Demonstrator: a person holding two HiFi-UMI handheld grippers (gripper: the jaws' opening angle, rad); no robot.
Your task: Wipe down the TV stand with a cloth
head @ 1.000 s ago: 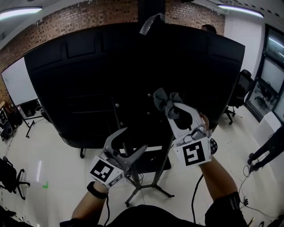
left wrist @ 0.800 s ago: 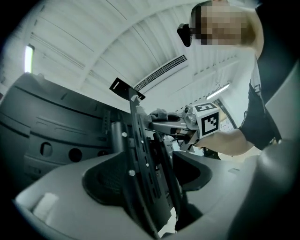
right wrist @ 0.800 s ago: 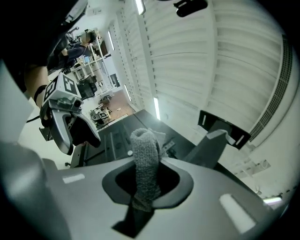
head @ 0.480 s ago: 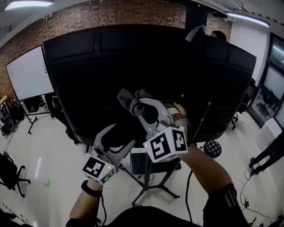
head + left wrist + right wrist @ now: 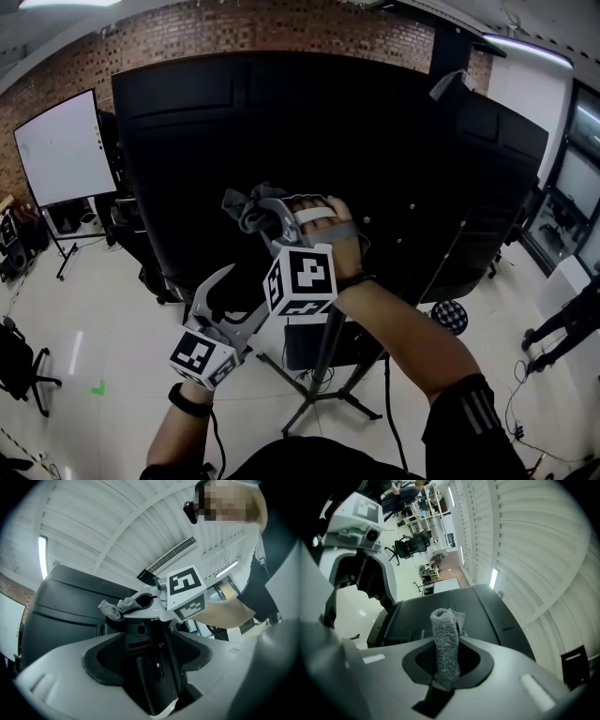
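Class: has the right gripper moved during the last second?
Yes. The right gripper with its crumpled grey cloth has moved leftwards, away from the grey flap atop the large black panel.

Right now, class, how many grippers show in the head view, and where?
2. The left gripper sits low at the left, jaws open; the right gripper is above it, jaws shut on the cloth.
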